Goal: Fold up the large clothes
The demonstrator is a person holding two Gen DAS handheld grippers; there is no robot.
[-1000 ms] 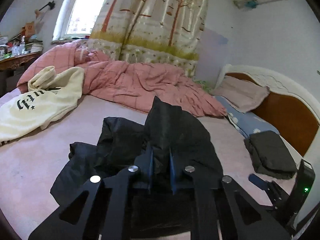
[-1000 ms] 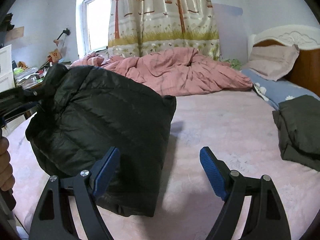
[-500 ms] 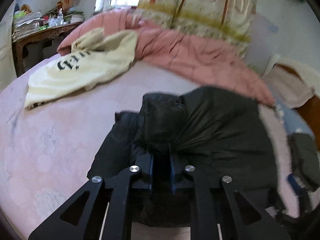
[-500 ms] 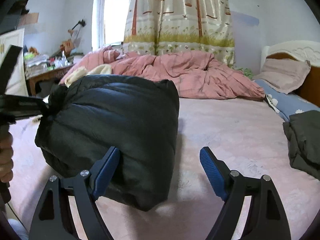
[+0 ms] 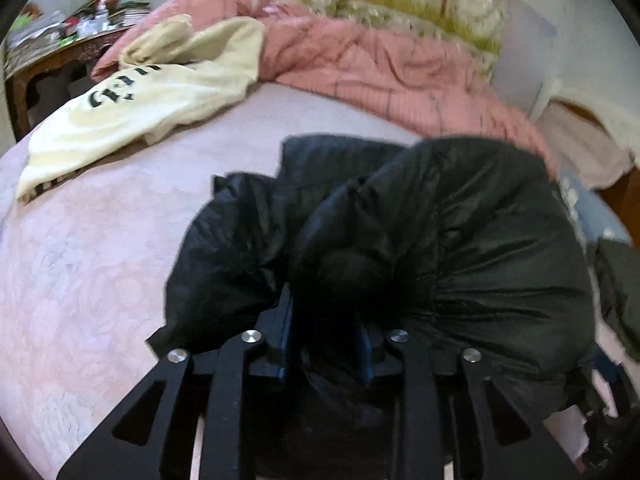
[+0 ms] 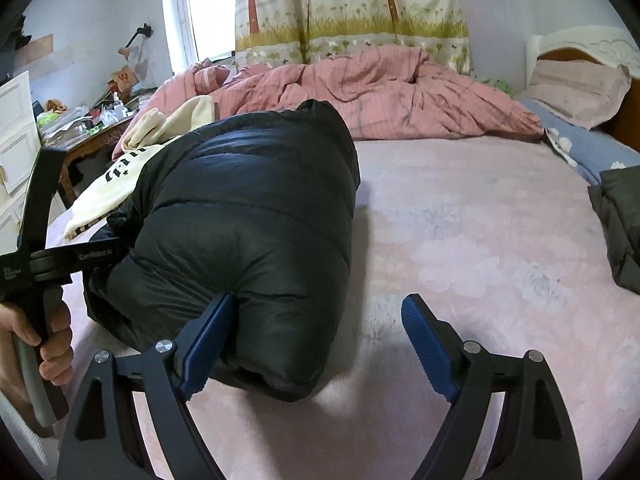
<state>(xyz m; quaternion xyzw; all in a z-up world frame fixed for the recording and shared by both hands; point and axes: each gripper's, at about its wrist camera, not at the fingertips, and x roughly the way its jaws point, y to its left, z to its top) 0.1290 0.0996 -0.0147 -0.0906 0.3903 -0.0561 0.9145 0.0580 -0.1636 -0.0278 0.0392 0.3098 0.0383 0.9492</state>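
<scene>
A black puffer jacket [image 6: 248, 224] lies bunched in a thick fold on the pink bed sheet [image 6: 480, 248]. In the left wrist view it fills the middle [image 5: 460, 248]. My left gripper [image 5: 326, 320] is shut on a gathered edge of the jacket; it also shows at the left of the right wrist view [image 6: 76, 258], held by a hand. My right gripper [image 6: 316, 320] is open and empty. Its left finger [image 6: 208, 332] touches the jacket's near end; its right finger [image 6: 424, 344] is over bare sheet.
A cream sweatshirt with black lettering [image 5: 132, 112] lies at the left of the bed. A crumpled pink duvet [image 6: 380, 96] runs along the far side. A folded dark garment [image 6: 620, 220] lies at the right, near pillows [image 6: 576, 92]. A cluttered wooden desk [image 6: 92, 136] stands at the left.
My left gripper has lowered the held jacket edge and tilted down, so the jacket now rests on the bed in a rounded fold. My right gripper has stayed open and come against the jacket's near end.
</scene>
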